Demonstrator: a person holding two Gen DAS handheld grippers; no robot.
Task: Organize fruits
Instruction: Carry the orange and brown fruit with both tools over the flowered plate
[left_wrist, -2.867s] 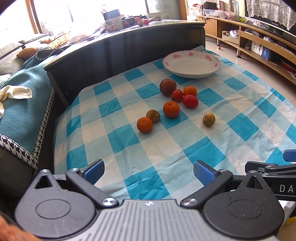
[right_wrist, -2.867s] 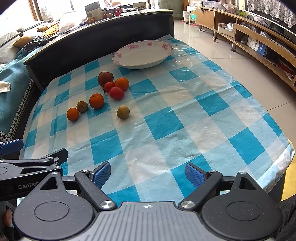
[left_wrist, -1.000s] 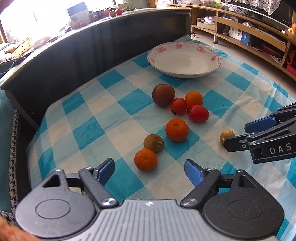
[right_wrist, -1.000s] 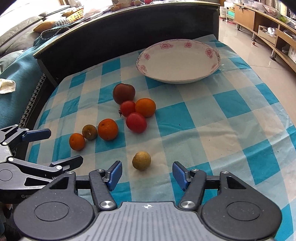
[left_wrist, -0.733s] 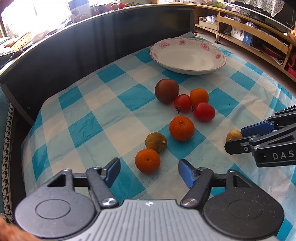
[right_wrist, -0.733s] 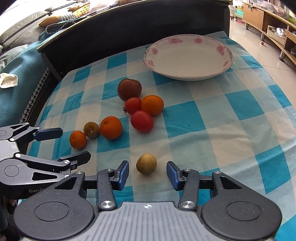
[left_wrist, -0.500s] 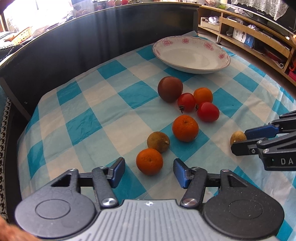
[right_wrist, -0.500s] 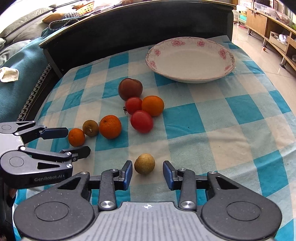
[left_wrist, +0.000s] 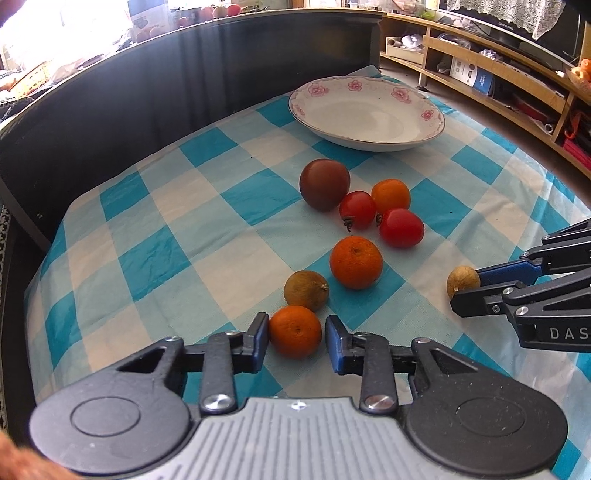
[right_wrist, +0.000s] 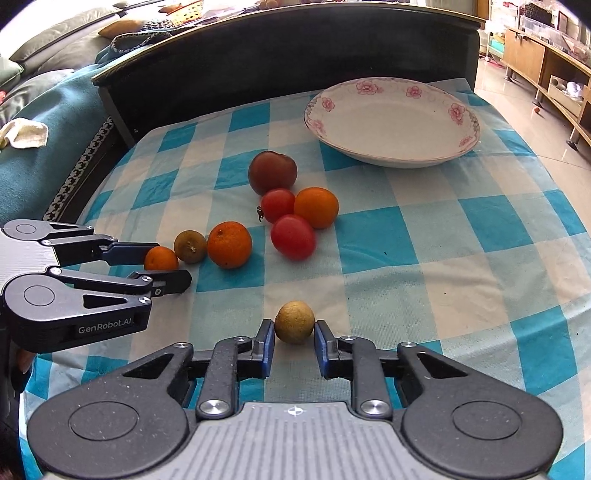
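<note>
Fruits bracketed by both pairs of fingers
Small orange (left_wrist: 294, 331) sits between the left gripper (left_wrist: 295, 341)'s narrowed fingers; dull tan fruit (right_wrist: 294, 321) (round, matte) between the right gripper (right_wrist: 294, 341)'s, barely apart.

Right gripper (right_wrist: 294, 341) brackets a small brown fruit (right_wrist: 294, 322) on the checked cloth (right_wrist: 443, 240)

Bright daylight, sharp focus, fisheye-warped edges.

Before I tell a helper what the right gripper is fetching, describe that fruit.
On the checked tablecloth, well in front of the floral plate, it lies between the right gripper fingers. This small tan-brown round fruit sits alone, apart from the orange-and-red cluster.
</note>
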